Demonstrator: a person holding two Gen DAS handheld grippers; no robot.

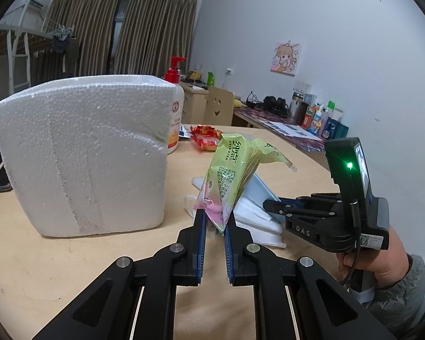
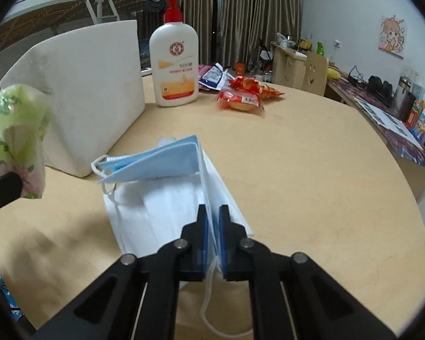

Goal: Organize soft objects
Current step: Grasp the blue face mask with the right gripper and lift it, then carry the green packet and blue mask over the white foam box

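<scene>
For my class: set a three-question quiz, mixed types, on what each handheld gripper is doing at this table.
1. True or false: the left gripper pinches the green plastic tissue pack.
2. The right gripper is shut on: A) red snack packet B) blue and white face masks C) pump bottle.
3. Fill in: the white ____ box stands on the wooden table.

Key: 1 true; 2 B; 3 foam.
</scene>
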